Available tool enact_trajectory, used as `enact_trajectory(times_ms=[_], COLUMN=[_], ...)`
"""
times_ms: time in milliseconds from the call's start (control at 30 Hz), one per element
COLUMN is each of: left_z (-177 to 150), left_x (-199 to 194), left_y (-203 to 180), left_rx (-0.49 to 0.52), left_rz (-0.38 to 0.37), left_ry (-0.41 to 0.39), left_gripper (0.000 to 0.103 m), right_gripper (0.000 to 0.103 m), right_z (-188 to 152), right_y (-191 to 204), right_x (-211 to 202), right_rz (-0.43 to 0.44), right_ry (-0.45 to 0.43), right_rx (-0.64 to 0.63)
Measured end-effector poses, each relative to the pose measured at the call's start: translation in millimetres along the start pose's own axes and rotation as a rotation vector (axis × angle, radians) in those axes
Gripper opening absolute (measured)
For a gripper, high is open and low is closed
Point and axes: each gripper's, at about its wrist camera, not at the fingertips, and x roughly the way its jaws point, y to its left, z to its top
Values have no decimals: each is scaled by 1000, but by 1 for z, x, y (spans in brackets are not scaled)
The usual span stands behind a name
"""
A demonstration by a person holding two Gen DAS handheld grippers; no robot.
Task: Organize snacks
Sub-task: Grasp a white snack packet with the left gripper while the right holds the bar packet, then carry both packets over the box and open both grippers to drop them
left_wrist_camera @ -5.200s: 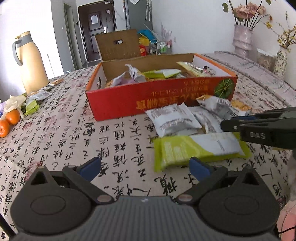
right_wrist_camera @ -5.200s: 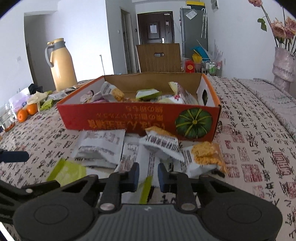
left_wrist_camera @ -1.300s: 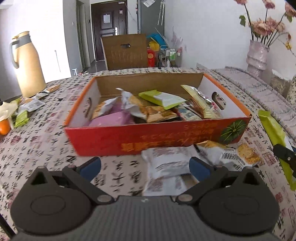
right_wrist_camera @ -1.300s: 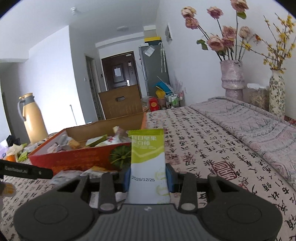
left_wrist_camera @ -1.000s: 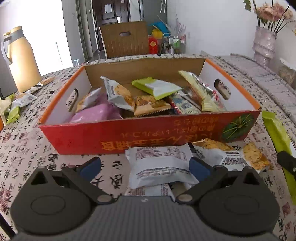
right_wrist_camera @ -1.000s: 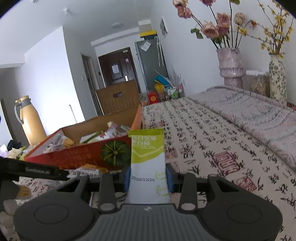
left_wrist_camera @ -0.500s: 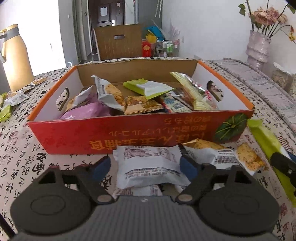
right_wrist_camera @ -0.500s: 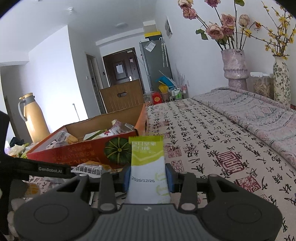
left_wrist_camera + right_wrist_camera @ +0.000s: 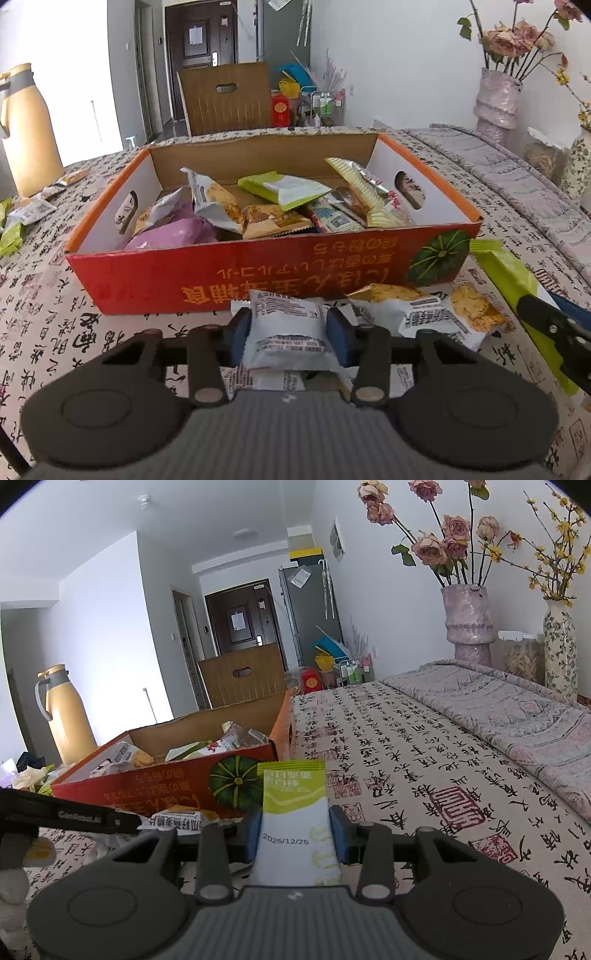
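Daylight illumination, bright and even. A blown-out doorway behind the flask causes glare. Shadows are soft. Fisheye distortion bends edges; corners vignette dark. Focus is slightly soft throughout.

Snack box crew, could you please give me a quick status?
Left gripper closing around white packet. Right gripper shut on green bar. Snack box unobstructed.

The left hand-held gripper is closing on a white snack packet lying between its blue pads, just ahead of which stands an orange snack-filled box on the patterned surface.
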Motion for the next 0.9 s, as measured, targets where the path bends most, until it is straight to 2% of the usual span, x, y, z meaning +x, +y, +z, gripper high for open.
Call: enact_trajectory(times_ms=[100,167,267,633,900], left_z=[-1,0,1,6,12], left_x=[-11,-17,-28,-49,-67], left_y=[-1,0,-1,0,7], left_rx=[4,4,14,12,-7], left_rz=[-13,-29,-47,-84,-92], left_ry=[-23,-39,-68,-123,-165], left_gripper=[39,24,18,5,5], right_gripper=[38,38,38,38,38], right_z=[0,-1,-1,-2,-2], right_y=[1,0,0,1,3], right_x=[0,-2,-3,-5,-14], right_rz=[-2,-2,-2,-10,-24], right_ry=[-4,-6,-10,-21,-56], right_rx=[-2,-1,-1,-2,-12])
